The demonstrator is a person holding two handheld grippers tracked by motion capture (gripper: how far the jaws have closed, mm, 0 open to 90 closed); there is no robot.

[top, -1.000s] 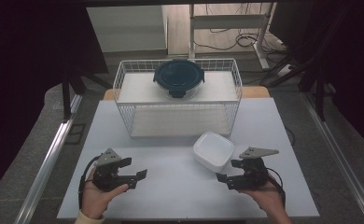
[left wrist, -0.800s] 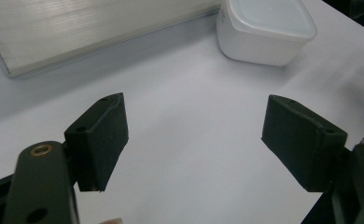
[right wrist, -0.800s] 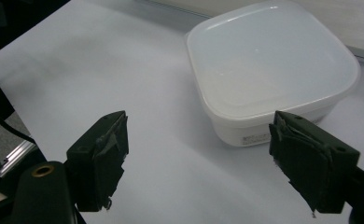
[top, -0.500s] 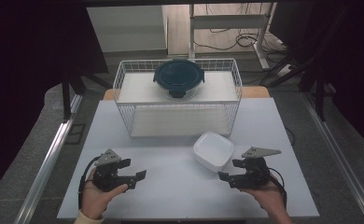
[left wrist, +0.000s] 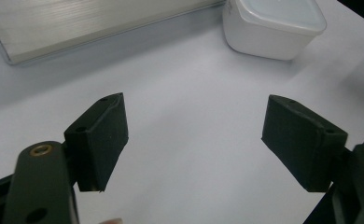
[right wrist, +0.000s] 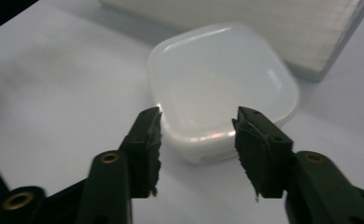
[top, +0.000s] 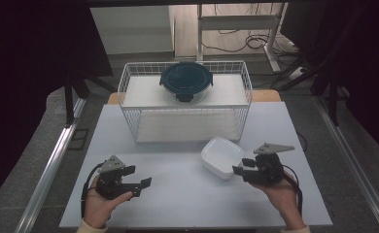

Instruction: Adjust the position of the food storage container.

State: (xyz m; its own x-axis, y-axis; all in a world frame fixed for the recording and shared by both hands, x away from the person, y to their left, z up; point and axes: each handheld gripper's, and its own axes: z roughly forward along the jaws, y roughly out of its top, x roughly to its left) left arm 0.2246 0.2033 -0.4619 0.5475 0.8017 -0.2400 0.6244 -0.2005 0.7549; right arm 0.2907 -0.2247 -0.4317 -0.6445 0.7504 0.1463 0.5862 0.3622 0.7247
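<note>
On the white worktop (top: 187, 189), near its front right, sits the white square container (top: 222, 158), lid on, rounded corners, lying flat just in front of the wire basket (top: 129, 82). The right claw (top: 239, 166) is right up at it, held in the person's right hand (top: 282, 194), pointing in from the container's right-hand side. From the right gripper view the container (right wrist: 222, 93) sits straight ahead between the two black jaws, its near corner in the gap. Those jaws have just been closing, half drawn in now, but there's a sliver of daylight on both sides: the pads are not pressing the plastic, so no grip yet. Whether the tips brush the lid edge, I can't tell; the picture is soft there.

Over on the other side, the left claw (top: 140, 177) rests low over the front left of the worktop in the left hand (top: 100, 206), well apart from the container. In the left gripper view its jaws stand spread wide with only bare white surface between them, and the container (left wrist: 273, 25) shows far off at the top right.

Behind all this, the wire basket stands at the back of the worktop, and on its upper shelf sits a round dark blue lidded bowl (top: 185, 81), upright, clips at its rim.
</note>
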